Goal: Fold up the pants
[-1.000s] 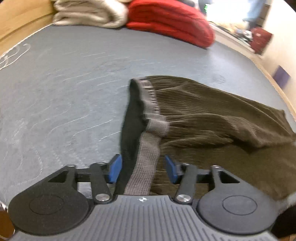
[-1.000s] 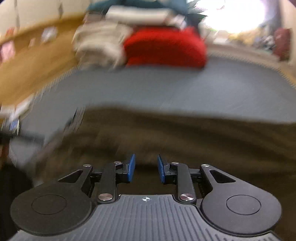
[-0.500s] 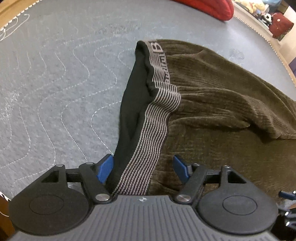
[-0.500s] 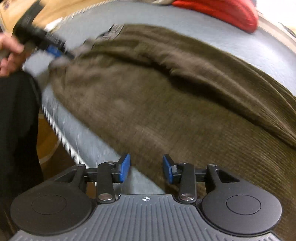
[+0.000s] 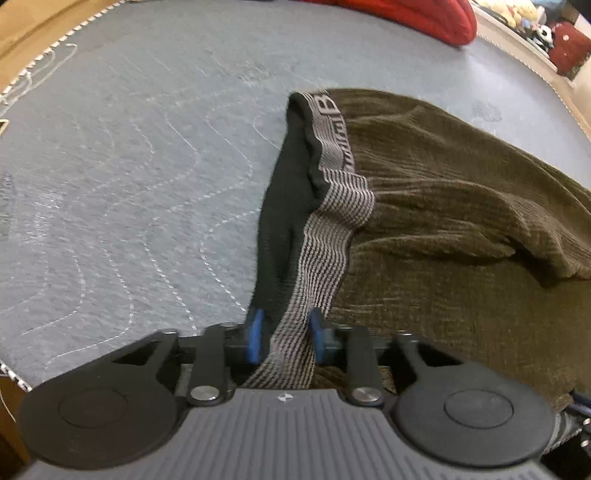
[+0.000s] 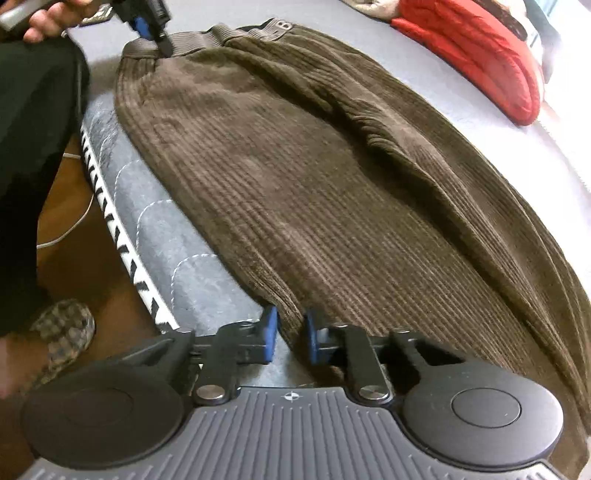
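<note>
We see brown corduroy pants (image 6: 332, 177) spread flat on a grey quilted mattress (image 5: 129, 166) stitched with pale wavy lines and edged in a black-and-white piping. The fabric is ribbed, with soft folds along the far side. Their striped grey elastic waistband (image 5: 332, 206) has a black lining and partly readable lettering. The long axis runs from that waistband at the near left corner of the bed away to the right, along the bed's near edge. Our left tongs (image 5: 284, 334) tilt steeply down and are closing, their blue pads pressing the waistband strip; in the right wrist view a hand (image 6: 55, 14) holds them at the top left. Our right tongs (image 6: 290, 338) also angle down, clenched on the pants' near edge. A puffy red garment (image 6: 480, 55) lies beyond.
</note>
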A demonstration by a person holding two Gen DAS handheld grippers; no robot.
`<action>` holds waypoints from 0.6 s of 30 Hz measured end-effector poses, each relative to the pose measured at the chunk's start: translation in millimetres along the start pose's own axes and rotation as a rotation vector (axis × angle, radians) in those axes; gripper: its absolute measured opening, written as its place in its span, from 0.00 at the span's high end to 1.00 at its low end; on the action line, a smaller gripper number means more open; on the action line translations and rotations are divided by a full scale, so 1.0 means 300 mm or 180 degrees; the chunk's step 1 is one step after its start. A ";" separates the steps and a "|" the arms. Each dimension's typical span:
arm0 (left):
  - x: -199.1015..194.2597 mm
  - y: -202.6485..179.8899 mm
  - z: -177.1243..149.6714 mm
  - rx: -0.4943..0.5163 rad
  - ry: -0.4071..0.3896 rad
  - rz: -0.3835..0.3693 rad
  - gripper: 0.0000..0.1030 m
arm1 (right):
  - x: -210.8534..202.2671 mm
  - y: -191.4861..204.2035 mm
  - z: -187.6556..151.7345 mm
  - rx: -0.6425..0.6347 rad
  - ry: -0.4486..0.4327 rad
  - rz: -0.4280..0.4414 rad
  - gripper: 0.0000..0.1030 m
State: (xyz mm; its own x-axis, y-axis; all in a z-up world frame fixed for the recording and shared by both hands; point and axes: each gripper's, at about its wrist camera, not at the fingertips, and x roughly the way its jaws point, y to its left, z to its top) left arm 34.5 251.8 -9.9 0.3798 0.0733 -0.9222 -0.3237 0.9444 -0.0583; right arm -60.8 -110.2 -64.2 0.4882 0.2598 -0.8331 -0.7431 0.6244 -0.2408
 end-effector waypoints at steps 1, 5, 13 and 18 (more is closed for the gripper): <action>-0.002 0.000 -0.003 -0.0015 0.0017 0.0037 0.85 | -0.006 -0.004 0.004 0.0024 -0.0055 0.0030 0.93; 0.002 -0.041 0.004 0.0150 0.0070 0.0204 0.79 | 0.001 0.006 -0.003 -0.0105 -0.0044 0.0088 0.94; -0.208 -0.127 -0.086 0.0443 -0.1273 0.0172 0.40 | -0.221 -0.135 0.103 0.0767 -0.0847 -0.0006 0.88; -0.304 -0.192 -0.149 0.0149 -0.1710 -0.0336 0.34 | -0.485 -0.266 0.136 0.1640 -0.1739 -0.0171 0.83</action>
State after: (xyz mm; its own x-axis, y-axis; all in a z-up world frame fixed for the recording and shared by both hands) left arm -20.1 176.3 60.6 0.8011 0.1193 -0.5865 -0.2258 0.9678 -0.1115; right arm -53.9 -167.7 96.4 0.7752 0.4639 -0.4288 -0.4691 0.8773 0.1011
